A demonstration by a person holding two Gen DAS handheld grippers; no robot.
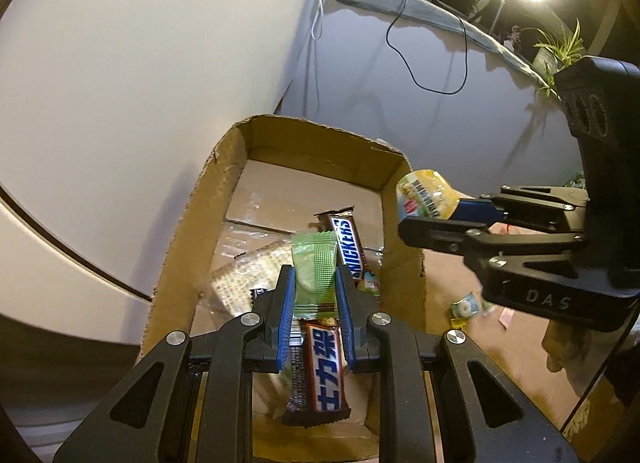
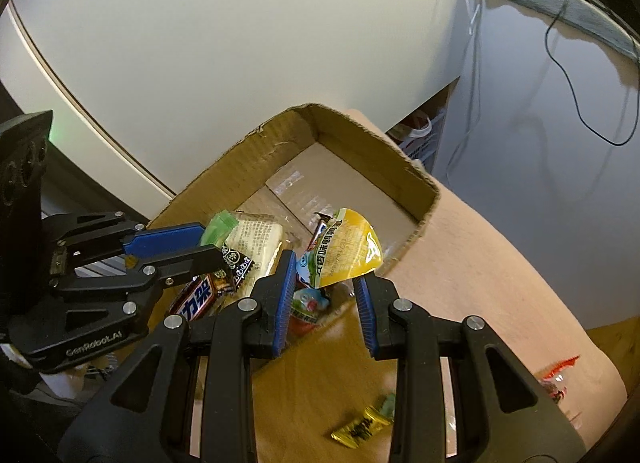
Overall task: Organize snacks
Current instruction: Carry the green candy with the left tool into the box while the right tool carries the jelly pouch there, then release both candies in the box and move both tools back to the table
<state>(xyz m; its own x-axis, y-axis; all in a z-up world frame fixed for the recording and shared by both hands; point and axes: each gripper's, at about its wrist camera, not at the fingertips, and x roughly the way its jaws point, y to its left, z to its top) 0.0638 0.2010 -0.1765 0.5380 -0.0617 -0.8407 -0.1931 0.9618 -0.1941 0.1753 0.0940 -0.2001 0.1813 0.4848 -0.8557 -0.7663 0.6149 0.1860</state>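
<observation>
An open cardboard box point(image 1: 188, 219) point(image 2: 424, 187) stands on the table. My left gripper point(image 1: 316, 283) is shut on a green snack packet point(image 1: 314, 263) and holds it over the box; from the right wrist view it point(image 2: 204, 241) sits at the box's left wall. My right gripper point(image 2: 326, 279) is shut on a yellow snack pouch point(image 2: 346, 249) at the box's right wall; it also shows in the left wrist view point(image 1: 426, 199). In the box lie a Snickers bar point(image 1: 348, 247), a second brown bar with Chinese lettering point(image 1: 326, 371) point(image 2: 198, 295) and a clear-wrapped cracker pack point(image 2: 258, 243).
Small loose candies lie on the table outside the box: a yellow-green one point(image 2: 362, 425), a red-wrapped one point(image 2: 558, 375) and a pale blue one point(image 1: 466, 305). Behind stand a white curved wall and a grey cabinet with cables point(image 1: 420, 63).
</observation>
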